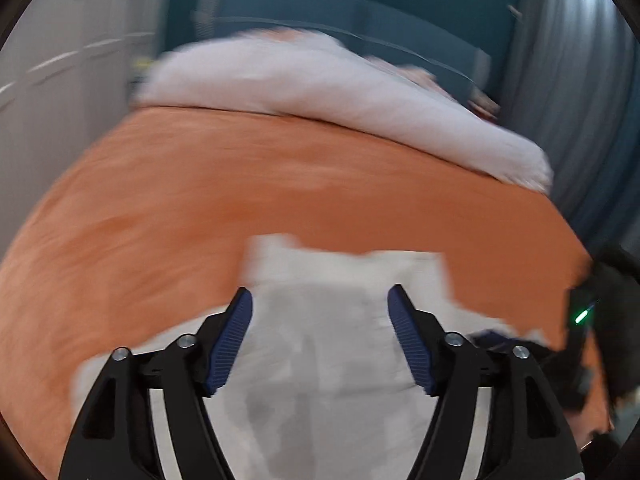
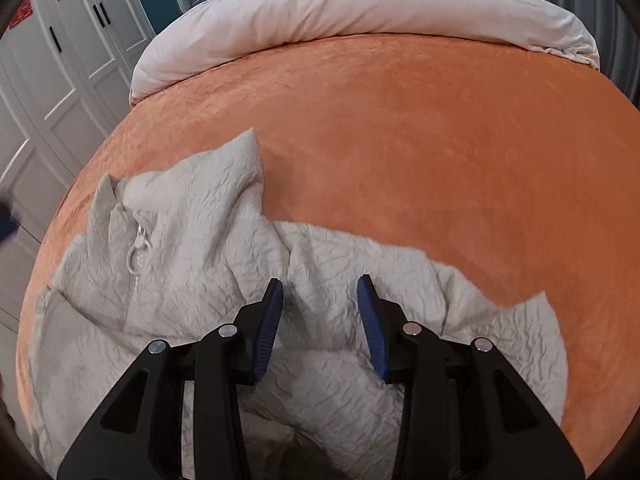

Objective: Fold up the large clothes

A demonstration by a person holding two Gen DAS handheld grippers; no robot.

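Right wrist view: orange bedspread (image 2: pixel 400 140) ahead of the spread right claw (image 2: pixel 320 292), crumpled jacket (image 2: pixel 192 240) beneath, duvet (image 2: pixel 340 8) beyond, wardrobe (image 2: pixel 60 60) far left. Left claw (image 1: pixel 320 300) spread too.

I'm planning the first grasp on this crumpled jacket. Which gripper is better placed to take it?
Right, probably. The right gripper hangs open directly over a raised fold of the pale jacket, in sharp view. The left gripper is also open above the fabric, but its view is blurred.

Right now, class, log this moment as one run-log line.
left gripper: open, empty | right gripper: open, above jacket | jacket: crumpled, unfolded, on orange blanket
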